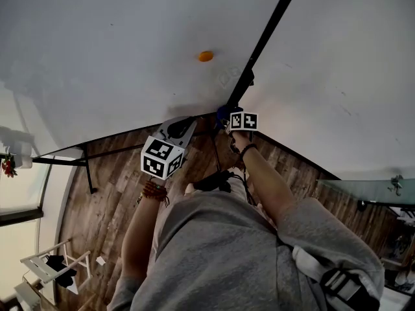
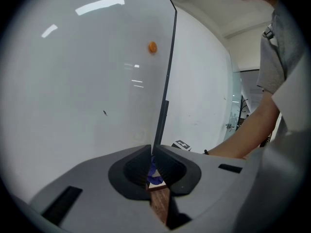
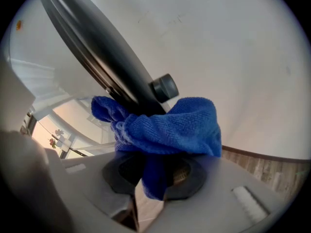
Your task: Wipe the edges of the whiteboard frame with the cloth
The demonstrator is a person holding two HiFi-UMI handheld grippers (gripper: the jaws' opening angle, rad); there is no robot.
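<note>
The whiteboard (image 1: 117,50) fills the head view, and its black frame edge (image 1: 269,31) runs diagonally down to the bottom rim. My right gripper (image 1: 231,116) is shut on the blue cloth (image 1: 225,112) and presses it against the lower end of that edge. In the right gripper view the blue cloth (image 3: 170,125) bunches out of my right gripper (image 3: 153,171) and wraps the frame edge (image 3: 97,57) beside a round knob (image 3: 164,87). My left gripper (image 1: 188,123) hovers just left of it, shut and empty. From the left gripper (image 2: 150,152) I see the frame edge (image 2: 166,76) rising straight ahead.
An orange magnet (image 1: 205,56) sticks on the board, left of the frame edge. Below lie a wooden floor (image 1: 110,193) and the board's black stand bar (image 1: 84,157). A white rack (image 1: 55,264) stands at lower left and a glass panel (image 1: 369,190) at right.
</note>
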